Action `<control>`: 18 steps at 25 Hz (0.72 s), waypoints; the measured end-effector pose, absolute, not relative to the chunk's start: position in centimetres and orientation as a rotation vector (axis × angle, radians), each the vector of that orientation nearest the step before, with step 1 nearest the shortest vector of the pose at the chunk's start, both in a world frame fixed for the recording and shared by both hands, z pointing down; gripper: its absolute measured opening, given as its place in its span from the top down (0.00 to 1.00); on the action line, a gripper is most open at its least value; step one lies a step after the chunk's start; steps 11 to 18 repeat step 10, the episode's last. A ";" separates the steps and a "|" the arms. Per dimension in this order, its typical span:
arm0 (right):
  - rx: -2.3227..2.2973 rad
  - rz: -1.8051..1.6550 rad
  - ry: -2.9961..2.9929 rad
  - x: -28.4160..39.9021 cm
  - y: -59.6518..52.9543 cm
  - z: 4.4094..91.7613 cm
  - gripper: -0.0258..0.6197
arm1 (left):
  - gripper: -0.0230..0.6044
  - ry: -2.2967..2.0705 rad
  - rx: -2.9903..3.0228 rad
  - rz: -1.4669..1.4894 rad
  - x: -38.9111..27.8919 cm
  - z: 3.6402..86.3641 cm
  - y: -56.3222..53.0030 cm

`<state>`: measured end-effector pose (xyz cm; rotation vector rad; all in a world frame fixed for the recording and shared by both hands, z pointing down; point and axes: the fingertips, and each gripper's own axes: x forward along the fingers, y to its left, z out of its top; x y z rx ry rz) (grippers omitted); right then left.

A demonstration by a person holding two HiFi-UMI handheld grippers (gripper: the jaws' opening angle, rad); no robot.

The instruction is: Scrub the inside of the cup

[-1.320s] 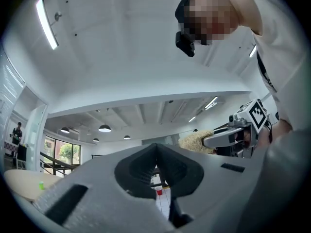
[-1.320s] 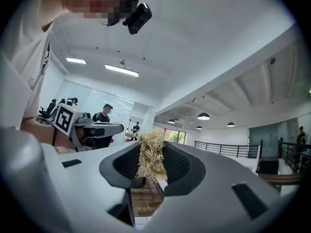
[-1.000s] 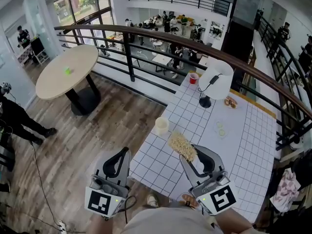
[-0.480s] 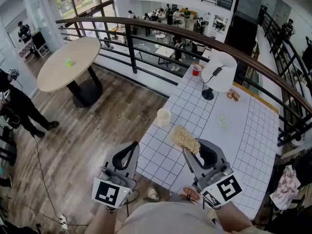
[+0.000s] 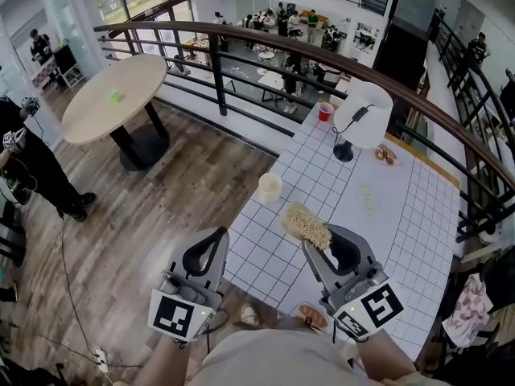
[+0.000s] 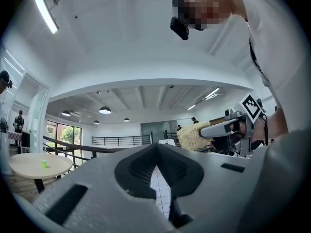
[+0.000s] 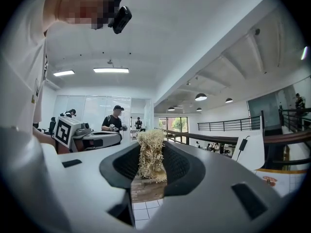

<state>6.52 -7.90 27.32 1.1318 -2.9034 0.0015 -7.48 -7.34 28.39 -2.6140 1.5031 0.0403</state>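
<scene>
A cream cup (image 5: pixel 269 187) stands upright near the left edge of the white gridded table (image 5: pixel 402 215). My right gripper (image 5: pixel 312 246) is shut on the wooden handle of a straw-coloured bristle brush (image 5: pixel 303 224). The bristles point toward the cup and stop short of it. In the right gripper view the brush (image 7: pixel 150 154) stands upright between the jaws of that gripper (image 7: pixel 147 181). My left gripper (image 5: pixel 219 236) is shut and empty, hanging beyond the table's left edge over the wooden floor. In the left gripper view its jaws (image 6: pixel 156 145) meet, with the brush (image 6: pixel 192 135) off to the right.
A white lamp (image 5: pixel 360 125), a red cup (image 5: pixel 324 112), a plate of food (image 5: pixel 385 157) and small glass dishes (image 5: pixel 366 199) sit further back on the table. A dark railing (image 5: pixel 217 63) runs behind. A round table (image 5: pixel 105 111) and a person (image 5: pixel 24 175) are at the left.
My left gripper has sunk a little beside the table. The right gripper and brush have rolled slightly. The cup has not moved.
</scene>
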 end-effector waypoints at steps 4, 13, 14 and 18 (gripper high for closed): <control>1.124 -0.025 -2.887 6.4 -8.1 27.5 0.77 | 0.94 1.515 -2.624 0.031 -7.4 28.4 -7.3; 1.124 -0.037 -2.893 6.0 -8.0 27.3 0.77 | 0.94 1.522 -2.633 0.019 -7.7 28.5 -7.3; 1.124 -0.037 -2.893 6.0 -8.0 27.3 0.77 | 0.94 1.522 -2.633 0.019 -7.7 28.5 -7.3; 1.124 -0.037 -2.893 6.0 -8.0 27.3 0.77 | 0.94 1.522 -2.633 0.019 -7.7 28.5 -7.3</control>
